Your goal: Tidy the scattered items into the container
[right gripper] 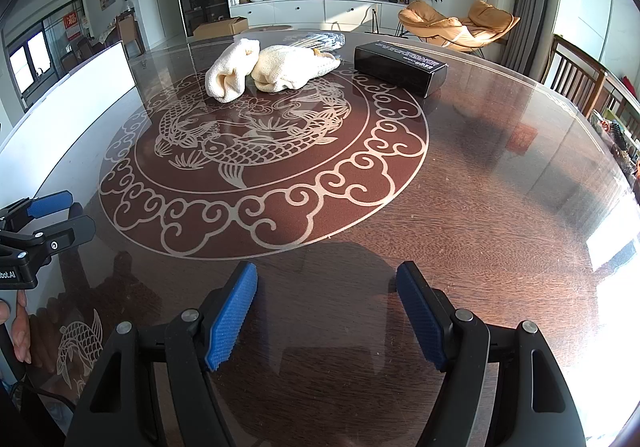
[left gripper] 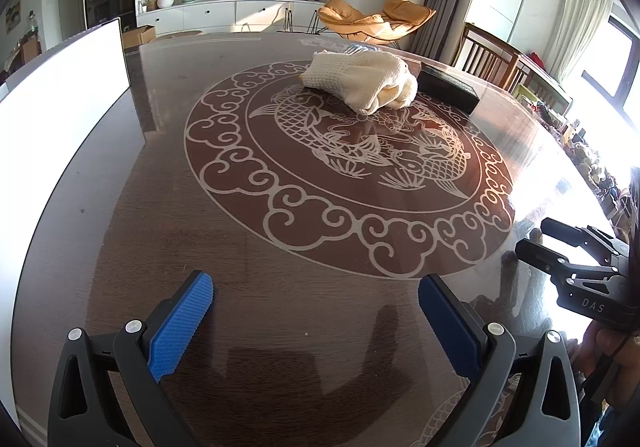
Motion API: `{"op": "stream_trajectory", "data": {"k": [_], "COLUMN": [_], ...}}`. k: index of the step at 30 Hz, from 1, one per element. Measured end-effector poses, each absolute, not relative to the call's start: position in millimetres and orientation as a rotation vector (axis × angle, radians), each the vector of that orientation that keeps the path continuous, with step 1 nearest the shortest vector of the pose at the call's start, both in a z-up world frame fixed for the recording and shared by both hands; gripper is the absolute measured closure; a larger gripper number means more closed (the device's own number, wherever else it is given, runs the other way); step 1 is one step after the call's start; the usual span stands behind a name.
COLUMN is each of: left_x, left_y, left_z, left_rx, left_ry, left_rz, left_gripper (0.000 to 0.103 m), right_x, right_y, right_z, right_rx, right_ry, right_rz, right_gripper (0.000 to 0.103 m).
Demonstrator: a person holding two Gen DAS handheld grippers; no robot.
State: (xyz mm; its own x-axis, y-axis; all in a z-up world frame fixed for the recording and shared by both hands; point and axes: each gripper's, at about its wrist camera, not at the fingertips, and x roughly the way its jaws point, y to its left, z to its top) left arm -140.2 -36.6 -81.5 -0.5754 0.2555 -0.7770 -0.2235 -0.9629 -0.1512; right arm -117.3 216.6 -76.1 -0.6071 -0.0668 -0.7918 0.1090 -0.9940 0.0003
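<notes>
Two cream knitted gloves (right gripper: 276,69) lie on the far part of the round table, one rolled (right gripper: 231,75); in the left wrist view they show as one heap (left gripper: 366,81). A black box (right gripper: 400,65) lies to their right, also in the left wrist view (left gripper: 448,89). A clear plastic packet (right gripper: 320,40) lies behind the gloves. A white container (left gripper: 60,103) stands at the left, also in the right wrist view (right gripper: 76,103). My left gripper (left gripper: 316,303) is open and empty over the near table. My right gripper (right gripper: 326,291) is open and empty, well short of the items.
The dark wooden table (right gripper: 480,207) has a glass top with a fish pattern. Wooden chairs (right gripper: 576,79) stand at the right edge. The right gripper shows at the right of the left wrist view (left gripper: 576,263), the left gripper at the left of the right wrist view (right gripper: 44,223).
</notes>
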Motion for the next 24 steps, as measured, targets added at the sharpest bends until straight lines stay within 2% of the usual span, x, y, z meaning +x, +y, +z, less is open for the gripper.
{"op": "stream_trajectory", "data": {"k": [16, 19, 24], "left_x": [-139, -139, -139], "left_y": [-38, -38, -38], "left_z": [-81, -81, -80], "left_rx": [-1.274, -1.274, -1.274], "left_ry": [-0.06, -0.061, -0.057], "left_rz": [2.567, 2.567, 2.567], "left_gripper": [0.0, 0.0, 0.0], "right_x": [-127, -159, -256], "right_y": [213, 214, 204], "right_z": [-77, -67, -19], "right_rx": [1.338, 1.312, 1.165], "right_ry": [0.083, -0.004, -0.206], "right_rz": [-2.712, -2.69, -2.747], "right_gripper": [0.025, 0.025, 0.025]}}
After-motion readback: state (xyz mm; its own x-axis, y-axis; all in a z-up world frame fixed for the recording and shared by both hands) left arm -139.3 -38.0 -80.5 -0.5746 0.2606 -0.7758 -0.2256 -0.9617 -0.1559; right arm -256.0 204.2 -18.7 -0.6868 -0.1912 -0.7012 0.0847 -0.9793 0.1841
